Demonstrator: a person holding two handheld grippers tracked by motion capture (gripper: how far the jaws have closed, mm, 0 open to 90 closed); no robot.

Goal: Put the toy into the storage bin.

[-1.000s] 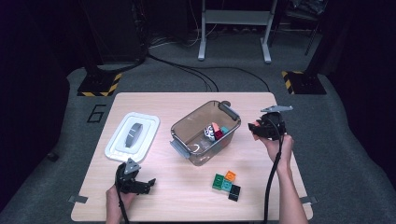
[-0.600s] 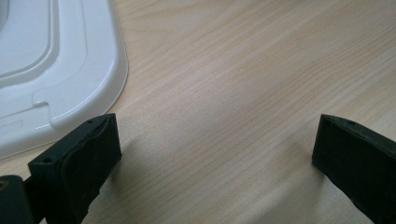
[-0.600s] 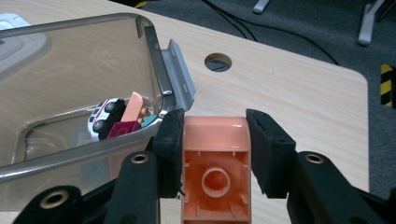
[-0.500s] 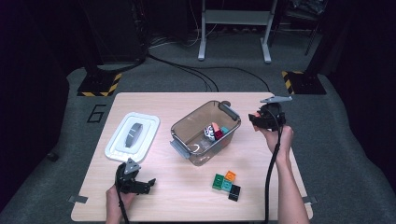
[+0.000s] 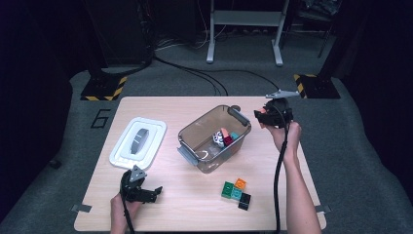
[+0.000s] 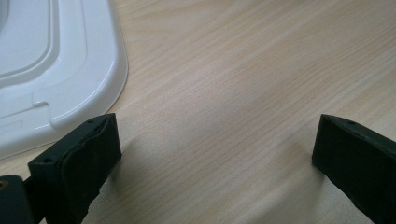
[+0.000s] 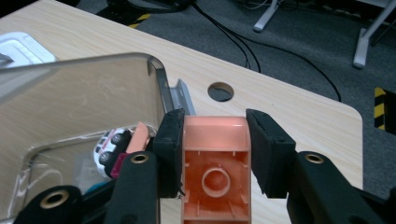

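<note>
My right gripper (image 7: pixel 214 144) is shut on a salmon-pink brick (image 7: pixel 215 163), hollow underside facing the camera, pads pressing both its sides. In the high view that gripper (image 5: pixel 263 116) hovers just right of the clear plastic bin's (image 5: pixel 195 131) far right corner, above the table. Inside the bin lie a white-and-black toy piece (image 5: pixel 218 139), a pink brick and a dark red one. My left gripper (image 5: pixel 146 194) rests low at the table's front left, jaws open over bare wood (image 6: pixel 219 121), beside the white lid (image 6: pixel 51 70).
The white lid (image 5: pixel 138 141) lies flat left of the bin. A cluster of green, orange, teal and black bricks (image 5: pixel 236 192) sits near the front right. A round hole (image 7: pixel 221 91) pierces the tabletop beyond the bin. Cables run over the floor past the table's far edge.
My right gripper has risen with the pink brick and drifted toward the table's far edge, beside the bin's corner. The left gripper has stayed still.
</note>
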